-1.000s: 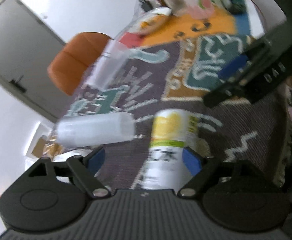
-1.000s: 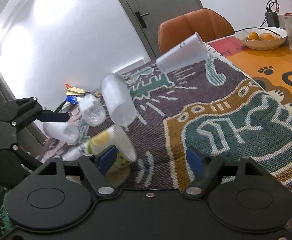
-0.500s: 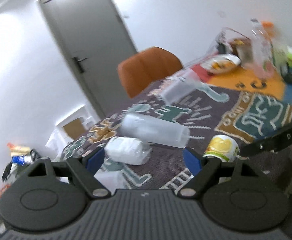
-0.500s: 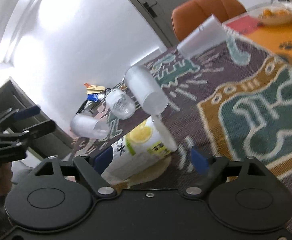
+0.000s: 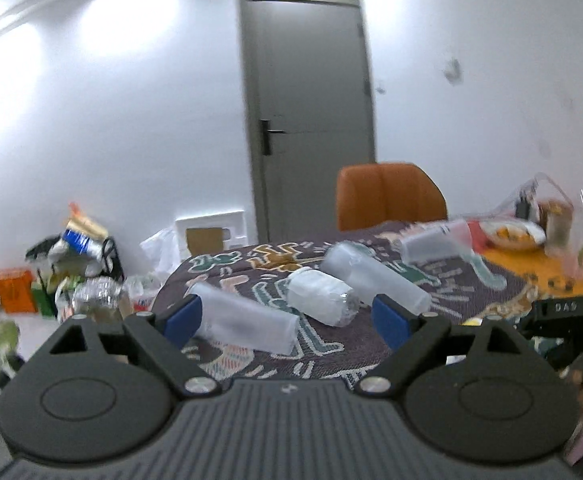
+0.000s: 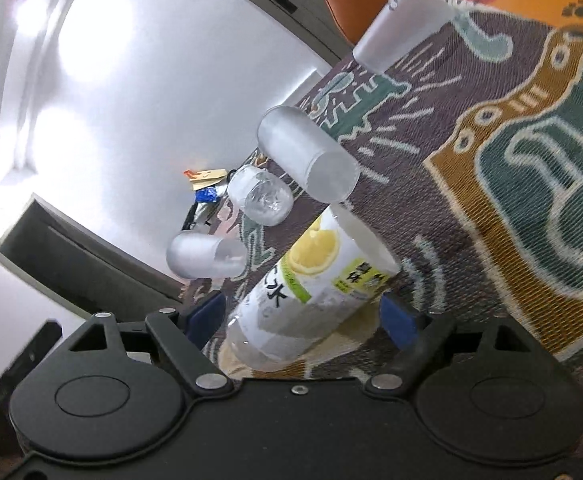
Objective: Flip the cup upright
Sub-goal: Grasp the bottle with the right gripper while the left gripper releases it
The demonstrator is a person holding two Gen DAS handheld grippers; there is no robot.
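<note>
- The lemon-printed clear plastic cup lies on its side on the patterned woven cloth covering the counter, between the spread fingers of the right tongs.
- Judged step: approach, nothing clamped yet; next calls for closing on its wall, then rotating.
- Right tongs sit rolled steeply.
- Left tongs hover level, apart and empty, before frosted tumblers.
</note>
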